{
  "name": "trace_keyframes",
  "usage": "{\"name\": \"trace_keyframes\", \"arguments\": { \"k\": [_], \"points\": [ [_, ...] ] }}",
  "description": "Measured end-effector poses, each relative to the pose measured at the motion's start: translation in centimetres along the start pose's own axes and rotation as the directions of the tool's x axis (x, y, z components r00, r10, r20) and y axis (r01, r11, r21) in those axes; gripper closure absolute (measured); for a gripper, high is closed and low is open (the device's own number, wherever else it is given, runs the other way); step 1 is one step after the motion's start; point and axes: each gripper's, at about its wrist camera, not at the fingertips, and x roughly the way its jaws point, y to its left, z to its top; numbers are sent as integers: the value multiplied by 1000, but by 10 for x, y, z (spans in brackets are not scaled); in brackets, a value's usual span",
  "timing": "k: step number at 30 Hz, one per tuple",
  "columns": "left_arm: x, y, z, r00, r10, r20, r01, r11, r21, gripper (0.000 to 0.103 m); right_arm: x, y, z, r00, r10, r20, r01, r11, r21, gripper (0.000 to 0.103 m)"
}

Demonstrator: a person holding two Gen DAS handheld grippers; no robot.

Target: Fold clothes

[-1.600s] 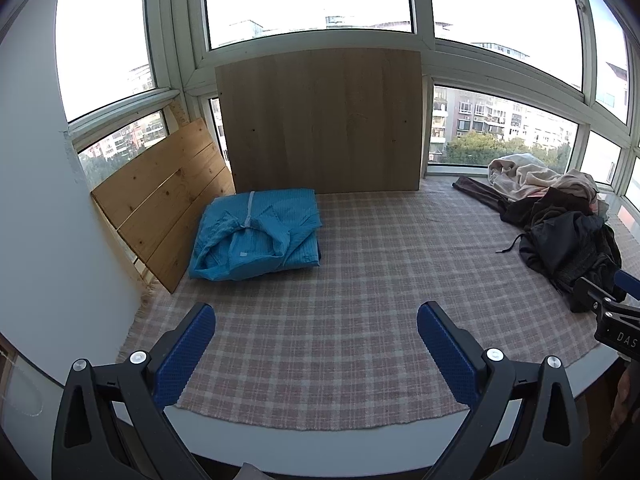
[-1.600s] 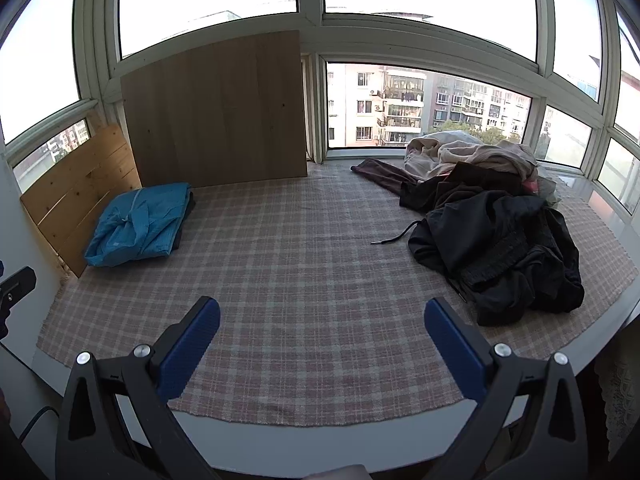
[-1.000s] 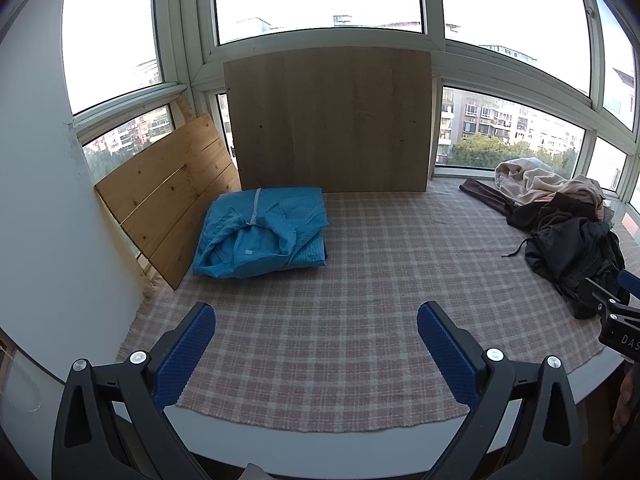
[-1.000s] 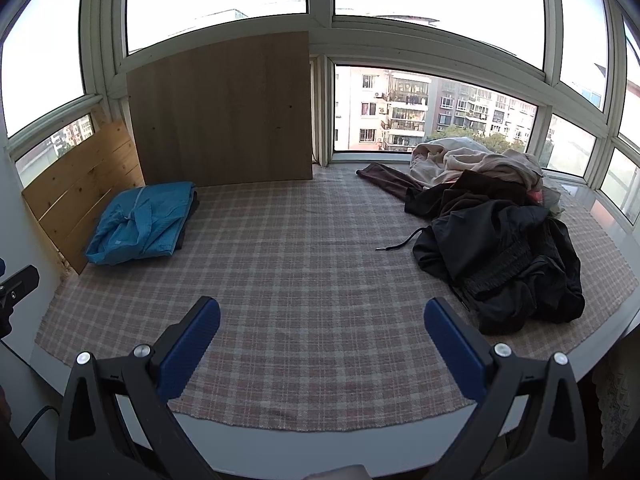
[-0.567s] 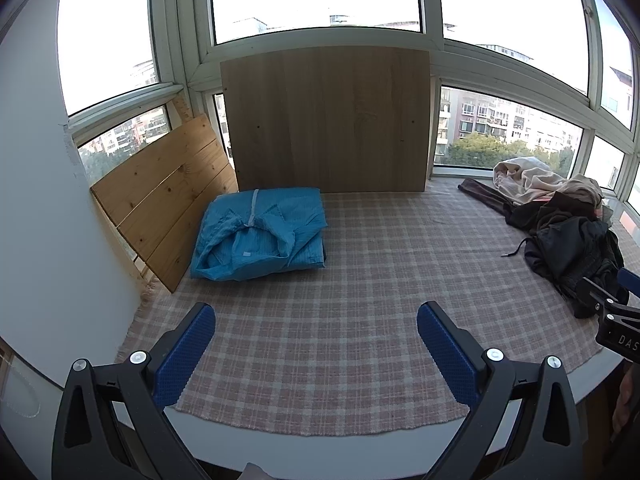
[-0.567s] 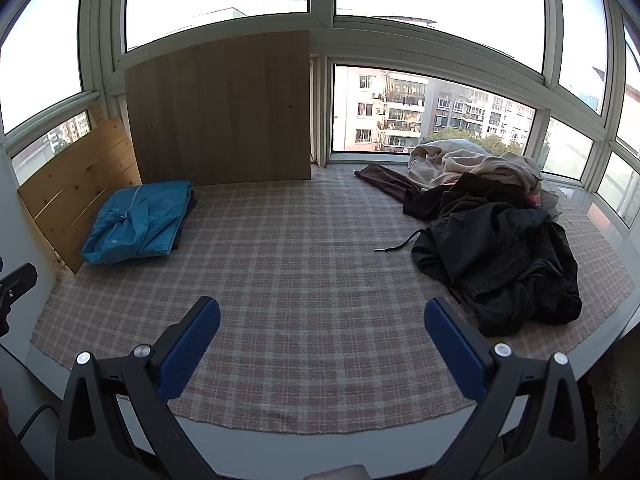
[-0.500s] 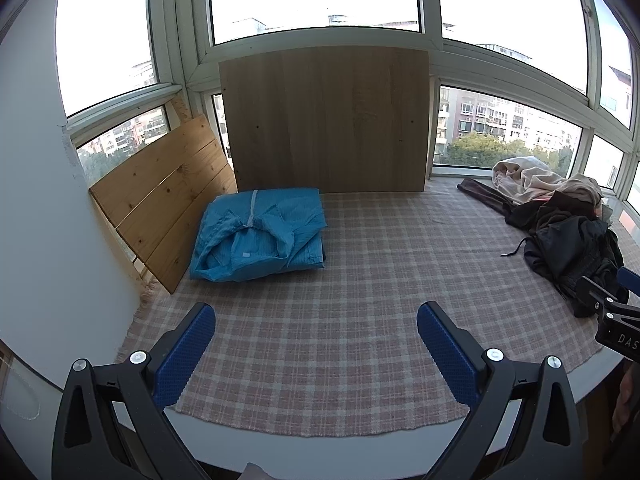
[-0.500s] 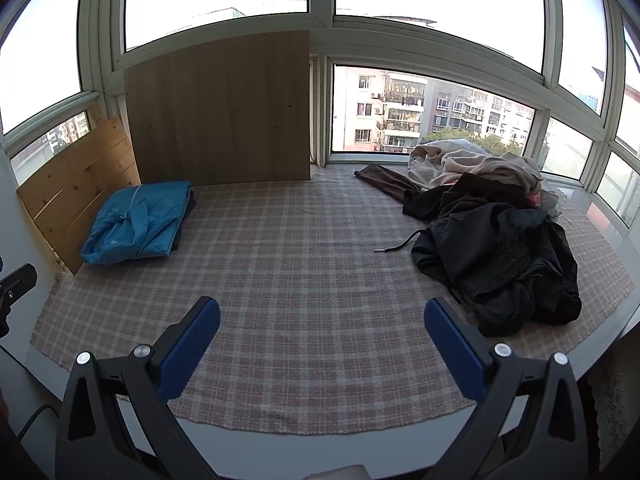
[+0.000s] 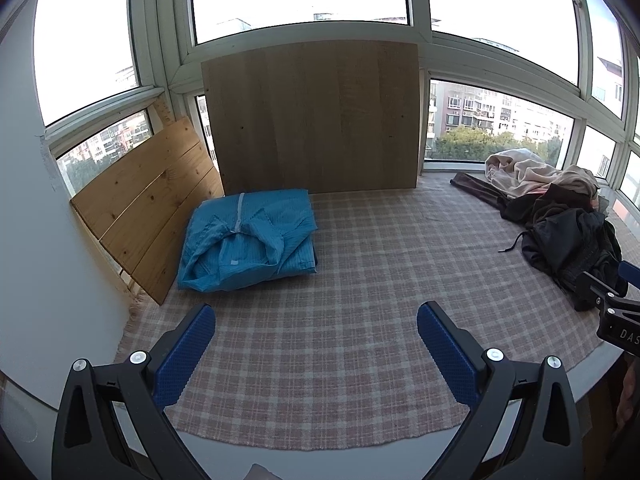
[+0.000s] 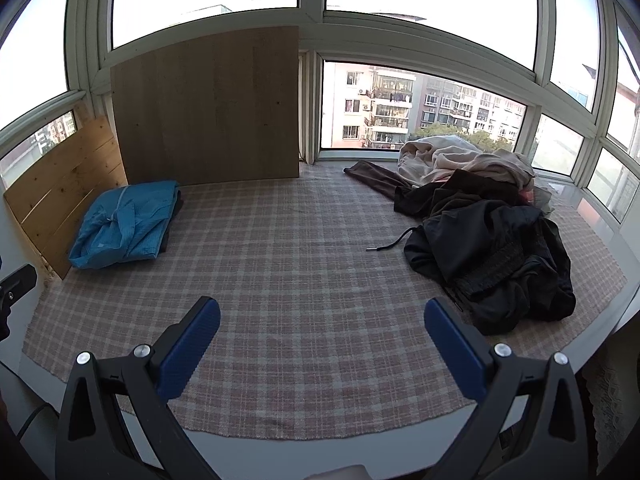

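Observation:
A folded blue garment lies at the back left of the plaid cloth. An unfolded heap sits at the right: a black jacket in front, a beige garment behind, a dark brown piece stretched toward the window. My left gripper hovers open over the cloth's near edge, holding nothing. My right gripper is open too, empty, with the black jacket just right of its right finger.
A large wooden board leans on the back window. A slatted pine panel leans on the left wall. The cloth's front edge overhangs a white sill. The right gripper's body shows at the left view's right edge.
Both views swayed slightly and came back to nearly the same framing. The clothes lie where they were and both grippers stay open.

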Motion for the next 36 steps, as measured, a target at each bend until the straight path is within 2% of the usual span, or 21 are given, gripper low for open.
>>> {"name": "trace_keyframes", "arguments": {
  "k": [7, 11, 18, 24, 31, 36],
  "points": [
    [17, -12, 9, 998, -56, -4, 57, 997, 50, 1, 2, -11, 0, 999, -46, -3, 47, 998, 39, 0],
    [28, -26, 14, 995, -97, -4, 97, 992, 81, 1, 2, -22, 0, 995, -100, -10, 101, 994, 48, 0],
    [40, -61, 26, 987, -162, -10, 162, 978, 133, 1, 2, -64, 2, 982, -186, -14, 186, 979, 88, 0],
    [49, -104, 37, 983, -181, -9, 179, 964, 194, 1, 21, -144, -1, 981, -188, -37, 191, 965, 179, 0],
    [68, -163, 54, 986, -164, -44, 169, 970, 172, 2, 45, -244, -5, 978, -199, -56, 207, 935, 289, 0],
    [77, -212, 81, 987, -156, -32, 159, 972, 171, 2, 61, -320, 15, 987, -151, -58, 161, 938, 307, 0]
  ]
}}
